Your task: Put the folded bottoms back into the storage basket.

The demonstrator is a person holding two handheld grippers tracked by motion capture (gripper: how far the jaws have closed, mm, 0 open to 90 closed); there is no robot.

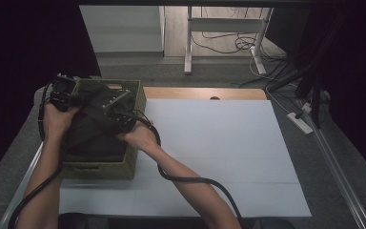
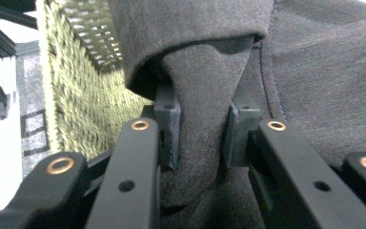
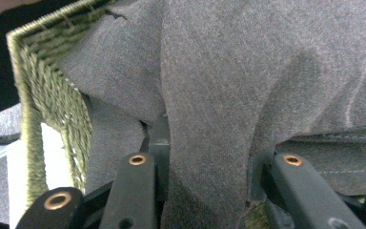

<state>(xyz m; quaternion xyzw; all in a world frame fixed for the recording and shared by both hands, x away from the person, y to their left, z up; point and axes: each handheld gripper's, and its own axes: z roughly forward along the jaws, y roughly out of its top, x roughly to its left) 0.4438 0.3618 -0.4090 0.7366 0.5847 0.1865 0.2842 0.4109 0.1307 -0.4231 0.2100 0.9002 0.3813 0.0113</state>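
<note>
A dark grey cloth (image 1: 93, 131) lies bunched in a green woven basket (image 1: 100, 169) at the table's left side. My left gripper (image 1: 76, 101) is at the basket's far left corner, shut on a fold of the cloth. In the left gripper view a thick fold of cloth (image 2: 314, 71) is pinched between the pads of the left gripper (image 2: 202, 129), with the basket wall (image 2: 81, 105) to the left. My right gripper (image 1: 108, 104) reaches in over the basket's middle. Its view shows the right gripper (image 3: 205, 162) shut on a hanging fold of cloth (image 3: 267, 71) beside the basket rim (image 3: 38, 95).
The basket stands on a white sheet (image 1: 219, 152) that covers the wooden table (image 1: 205, 93). Black cables (image 1: 190, 180) trail from both grippers along the forearms. Beyond the table are a white desk frame (image 1: 188, 43), floor cables and a power strip (image 1: 301, 122).
</note>
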